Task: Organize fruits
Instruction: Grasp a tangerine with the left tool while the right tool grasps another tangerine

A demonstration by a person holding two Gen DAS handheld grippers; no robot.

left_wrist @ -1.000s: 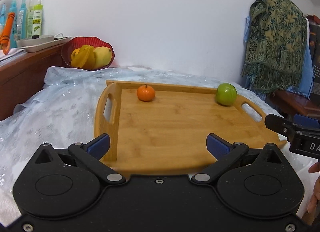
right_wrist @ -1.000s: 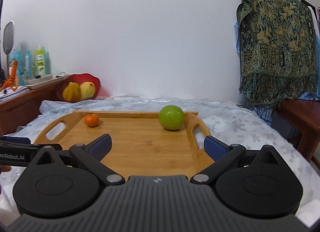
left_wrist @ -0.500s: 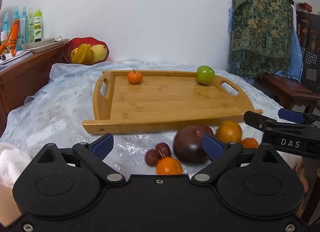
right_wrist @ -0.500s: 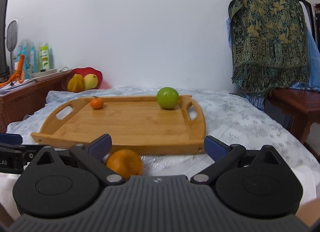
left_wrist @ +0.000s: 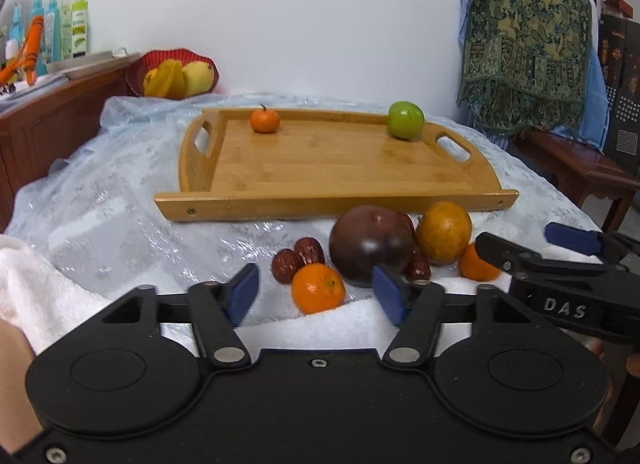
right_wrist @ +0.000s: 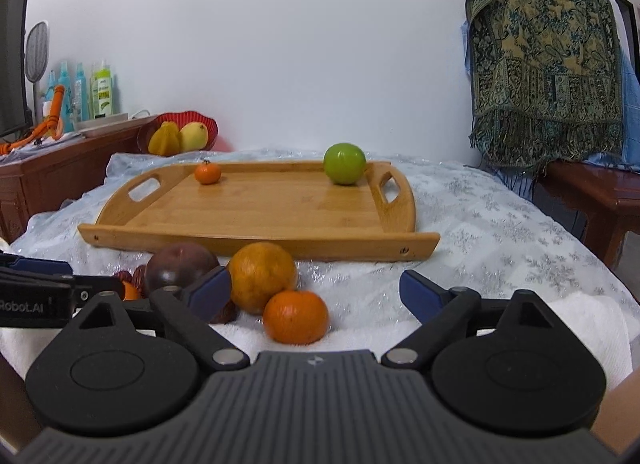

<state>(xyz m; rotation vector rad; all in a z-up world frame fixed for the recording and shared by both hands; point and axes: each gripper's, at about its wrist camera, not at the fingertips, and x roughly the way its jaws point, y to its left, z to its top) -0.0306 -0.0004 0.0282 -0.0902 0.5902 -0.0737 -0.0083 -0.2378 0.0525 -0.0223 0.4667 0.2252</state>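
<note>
Fruits sit in two lots: a loose heap on the white towel (left_wrist: 344, 324) and two pieces on the wooden tray (left_wrist: 332, 168) beyond. Left gripper (left_wrist: 316, 294) has just been closing, its blue pads either side of a small mandarin (left_wrist: 318, 288) but not yet pressing it. Right gripper (right_wrist: 316, 292) has just narrowed slightly and stands wide, with another mandarin (right_wrist: 296, 316) and a larger orange (right_wrist: 262, 276) in its gap, neither gripped. Packed close are a dark purple fruit (left_wrist: 370, 244) and red dates (left_wrist: 298, 258). Likely trouble: a pad nudging a neighbour so round fruit rolls across the slick tablecloth (left_wrist: 120, 200), or the right jaws catching both oranges at once. The two grippers also work near each other and could knock together
</note>
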